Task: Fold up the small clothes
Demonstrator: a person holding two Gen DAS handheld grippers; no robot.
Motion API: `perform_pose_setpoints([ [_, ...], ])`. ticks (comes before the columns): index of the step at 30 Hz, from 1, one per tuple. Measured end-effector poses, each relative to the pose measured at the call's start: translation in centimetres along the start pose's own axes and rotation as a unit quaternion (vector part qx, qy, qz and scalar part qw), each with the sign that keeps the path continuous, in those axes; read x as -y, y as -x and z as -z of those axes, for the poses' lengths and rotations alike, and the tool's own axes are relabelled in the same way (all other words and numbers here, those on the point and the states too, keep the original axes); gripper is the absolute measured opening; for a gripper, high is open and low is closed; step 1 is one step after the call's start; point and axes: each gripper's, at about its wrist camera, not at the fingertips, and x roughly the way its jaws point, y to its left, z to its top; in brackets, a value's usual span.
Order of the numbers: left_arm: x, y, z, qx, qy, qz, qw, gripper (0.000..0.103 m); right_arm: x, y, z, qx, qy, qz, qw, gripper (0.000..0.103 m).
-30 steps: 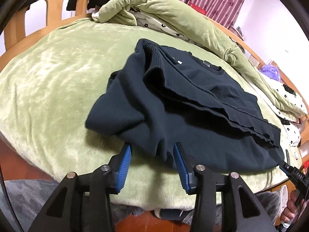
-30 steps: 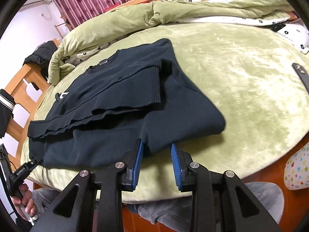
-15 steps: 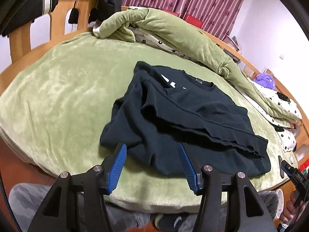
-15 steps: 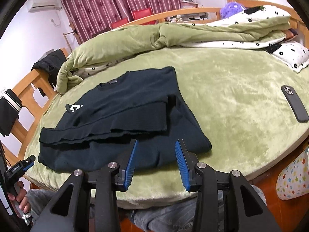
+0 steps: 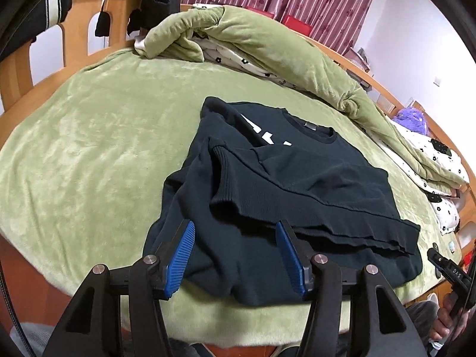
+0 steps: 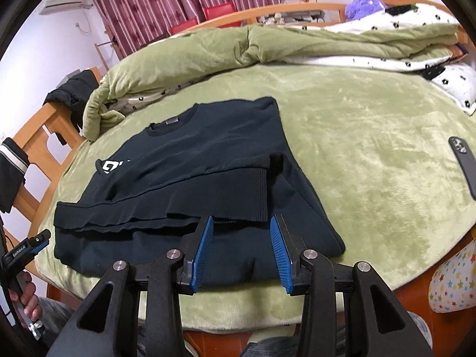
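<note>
Sweater (image 5: 297, 184), one, dark, folded on bed (image 5: 89, 136) just ahead of both grippers. Left gripper (image 5: 235, 253) and right gripper (image 6: 241, 250) apart, nothing clamped. One phone (image 6: 464, 163) right of right gripper.

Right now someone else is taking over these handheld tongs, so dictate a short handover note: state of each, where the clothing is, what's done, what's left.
Left tongs: open, holding nothing, jaws just opened wider, above the near edge of the dark navy sweatshirt.
Right tongs: open and holding nothing as well, jaws just opened wider.
Sweatshirt lies on the green plush blanket, part-folded, ribbed hem doubled over the body, collar on the far side.
Black phone lies to its right.
Left: probably further folds and tidying.
</note>
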Motion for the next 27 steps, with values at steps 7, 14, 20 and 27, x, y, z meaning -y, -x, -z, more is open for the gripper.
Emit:
perform_pose_setpoints([
  [7,-1.6,-3.0,-1.6,-0.020,0.047,0.035,0.9981,0.053,0.1,-3.9,-1.4,-0.031,-0.003,-0.001,1.000,0.040],
  [14,-1.2,-5.0,-2.8,-0.031,0.045,0.033,0.9980,0.047,0.7,-6.5,-2.5,-0.050,-0.019,0.010,0.999,0.040],
  [20,-1.0,-5.3,-3.7,-0.024,0.034,0.028,0.9987,0.012,0.6,-7.5,-3.0,-0.060,-0.027,0.007,0.998,0.011],
  [27,-0.5,-4.3,-5.9,0.006,0.028,0.060,0.9978,0.009,-0.6,-6.2,-6.1,-0.019,-0.033,-0.036,0.999,0.010],
])
